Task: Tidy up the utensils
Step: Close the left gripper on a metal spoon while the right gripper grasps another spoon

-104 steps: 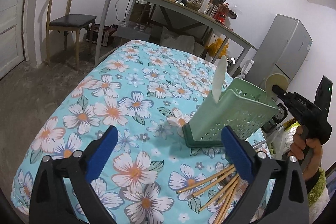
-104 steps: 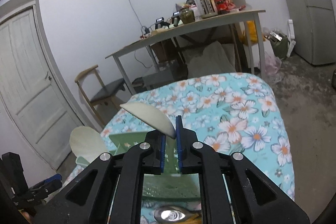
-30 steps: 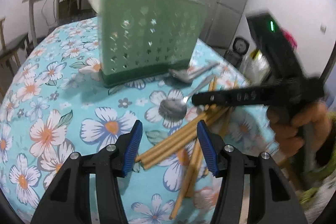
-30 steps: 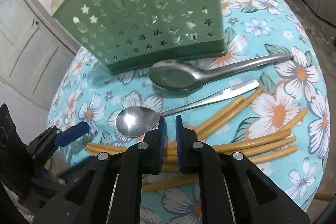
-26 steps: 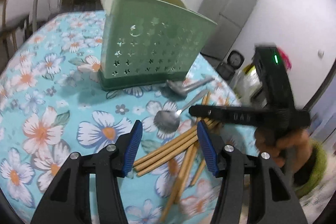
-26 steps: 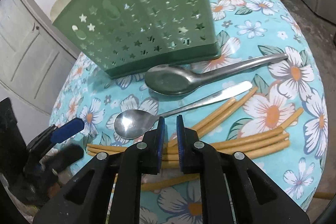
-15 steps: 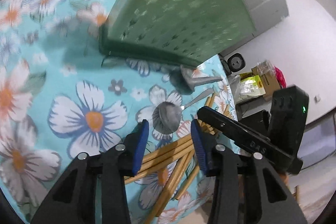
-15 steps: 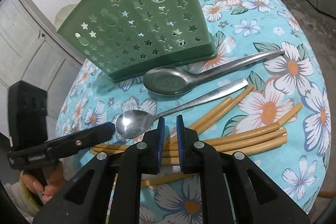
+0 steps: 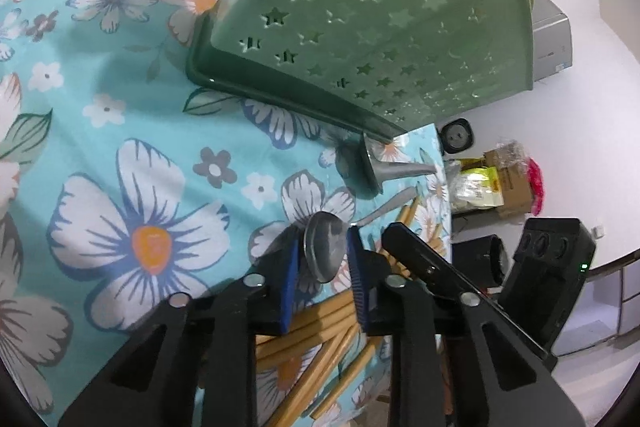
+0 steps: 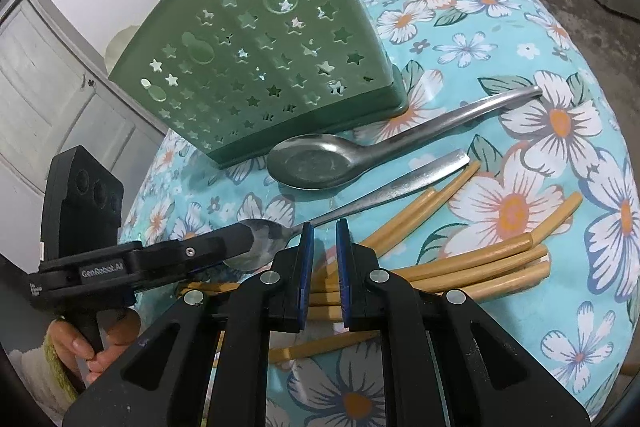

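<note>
**Closing on the small spoon's bowl**

Closing its blue-padded jaws, the left gripper [image 9: 322, 269] is settling around the bowl of the small polished steel spoon [image 10: 256, 241], which is lying on the turquoise flowered tablecloth [image 9: 120, 155] just in front of the pale green plastic utensil caddy with star-shaped holes [image 10: 256, 67]. The bowl is sitting between the pads, with a sliver of gap on either side, so the grip is not yet biting. The right gripper [image 10: 322, 259] is hovering with its jaws nearly together and nothing between them, poised above the heap of tan bamboo chopsticks [image 10: 472, 263] that is lying across the cloth beside the spoon's handle.

A larger steel serving spoon [image 10: 320, 163] is lying between the small spoon and the caddy's base, its handle running away toward the table's far side. Cream-coloured utensils are already standing in the caddy, only their tops showing over its rim.

To my eye the small spoon is going to be light and stiff, but slick: rounded polished metal is likely to squirm out of flat pads when pinched across the bowl. The flat neck or handle is looking like the steadier place to grasp, though the chopsticks are crowding it.
</note>
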Demonstrator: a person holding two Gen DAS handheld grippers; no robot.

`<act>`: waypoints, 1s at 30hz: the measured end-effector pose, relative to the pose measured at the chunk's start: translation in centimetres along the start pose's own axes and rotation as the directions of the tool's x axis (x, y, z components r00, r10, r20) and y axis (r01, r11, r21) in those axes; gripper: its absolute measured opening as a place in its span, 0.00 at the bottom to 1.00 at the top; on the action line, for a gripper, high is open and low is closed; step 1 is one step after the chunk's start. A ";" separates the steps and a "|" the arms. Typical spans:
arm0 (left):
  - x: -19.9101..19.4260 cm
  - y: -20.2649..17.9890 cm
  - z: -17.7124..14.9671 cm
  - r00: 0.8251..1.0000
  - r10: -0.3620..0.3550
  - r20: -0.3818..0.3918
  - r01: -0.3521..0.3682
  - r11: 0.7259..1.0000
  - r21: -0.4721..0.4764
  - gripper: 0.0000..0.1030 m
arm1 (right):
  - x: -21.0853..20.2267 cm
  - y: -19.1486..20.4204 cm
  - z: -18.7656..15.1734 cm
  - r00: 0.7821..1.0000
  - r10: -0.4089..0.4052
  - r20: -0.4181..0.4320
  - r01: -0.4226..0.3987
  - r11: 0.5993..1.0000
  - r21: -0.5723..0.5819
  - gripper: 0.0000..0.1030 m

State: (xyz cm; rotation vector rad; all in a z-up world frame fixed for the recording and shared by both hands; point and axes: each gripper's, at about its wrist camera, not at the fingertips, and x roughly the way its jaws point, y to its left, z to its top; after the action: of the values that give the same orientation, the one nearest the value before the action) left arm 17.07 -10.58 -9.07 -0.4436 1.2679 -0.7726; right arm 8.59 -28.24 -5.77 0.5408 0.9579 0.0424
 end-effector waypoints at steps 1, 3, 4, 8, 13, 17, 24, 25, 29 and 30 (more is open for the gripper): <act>0.1 -0.2 -0.1 1.000 0.019 0.008 -0.019 1.000 0.010 0.14 | -0.1 0.0 0.0 1.000 -0.002 0.002 0.002 1.000 -0.002 0.11; 0.1 -0.6 -0.3 0.998 0.059 0.020 -0.060 0.998 0.031 0.07 | -0.2 0.1 -0.1 1.000 -0.010 0.005 0.010 1.000 -0.012 0.11; 0.1 -0.7 -0.4 0.997 0.069 0.025 -0.070 0.997 0.041 0.07 | -0.4 0.2 -0.1 1.000 -0.015 0.006 0.016 1.000 -0.016 0.11; -0.4 -1.5 -0.6 0.995 0.092 0.047 -0.095 0.993 0.070 0.05 | -1.1 0.8 0.0 0.998 -0.048 0.029 0.049 0.998 -0.044 0.19; -2.3 -2.1 -1.0 0.988 0.125 0.087 -0.135 0.983 0.121 0.04 | -2.6 1.6 0.5 0.992 -0.087 0.089 0.095 0.991 -0.097 0.22; -4.5 -1.9 -1.3 0.979 0.172 0.112 -0.187 0.971 0.146 0.04 | -2.9 2.7 0.9 0.986 -0.113 0.119 0.131 0.979 -0.155 0.24; -8.3 -0.3 -1.6 0.956 0.239 0.171 -0.266 0.952 0.153 0.04 | -1.1 6.1 0.7 0.971 -0.169 0.167 0.218 0.915 -0.339 0.31; -8.7 -0.2 -1.6 0.952 0.249 0.180 -0.277 0.949 0.152 0.04 | -0.7 6.4 0.6 0.968 -0.181 0.172 0.233 0.904 -0.359 0.31; -10.9 0.5 -1.8 0.930 0.287 0.229 -0.326 0.932 0.156 0.04 | 1.1 7.6 0.3 0.953 -0.234 0.191 0.297 0.844 -0.446 0.31; -11.2 0.6 -1.8 0.927 0.291 0.235 -0.332 0.930 0.157 0.03 | 1.7 7.9 0.2 0.947 -0.252 0.198 0.317 0.823 -0.472 0.31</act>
State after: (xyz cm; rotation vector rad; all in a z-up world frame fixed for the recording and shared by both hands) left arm 14.38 -1.85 -2.40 -0.1512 1.0228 -0.5543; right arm 11.32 -20.99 -3.36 -0.0856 0.8512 -0.0149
